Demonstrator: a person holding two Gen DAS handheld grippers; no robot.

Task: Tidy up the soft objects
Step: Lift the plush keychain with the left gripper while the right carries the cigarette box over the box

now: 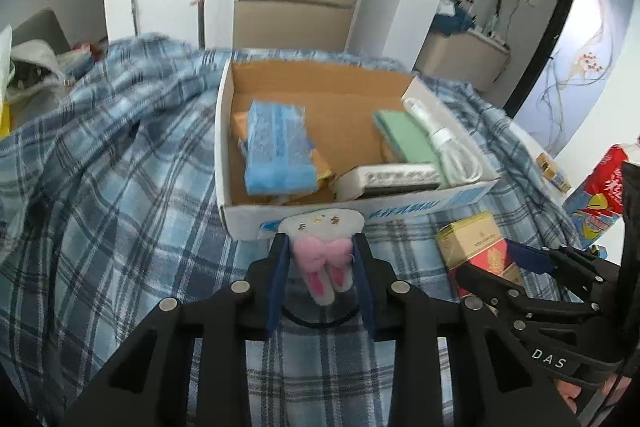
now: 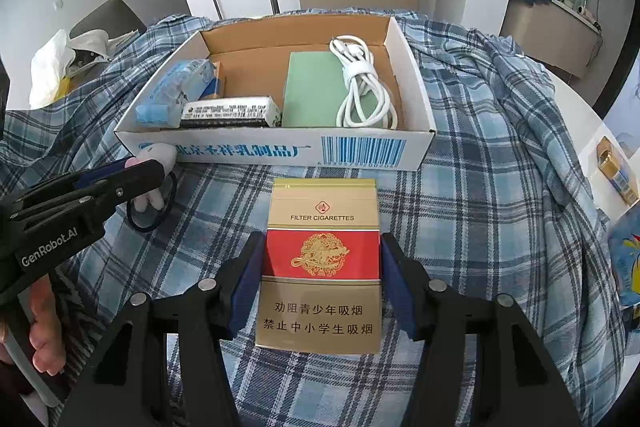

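Plaid blue cloth covers the whole work surface, so what is under it cannot be seen. On it stands a cardboard box, white outside and brown inside, with its far wall against folds of the cloth.

Only part of the plush toy shows: a white body with a pink bow and pink-lined ears, in front of the near wall of the box. The left gripper has its blue pads on both sides of the toy, pressing it. A black hair band hangs under the toy; in the left view only a thin arc of it is visible between the fingers. In the right view, the left gripper hides most of the toy.

The right gripper holds a gold and red cigarette pack, with the pads touching its two long edges. The pack lies near the box, right of the toy.

Inside the box, at the left, lies a blue wrapped packet over an orange thing that is mostly hidden. A white and black carton lies against the near wall. To its right are a green flat item and a coiled white cable.

At the far right edge, a red and blue bag and a small yellow box are cut off by the frame. Part of a hand shows at lower left.
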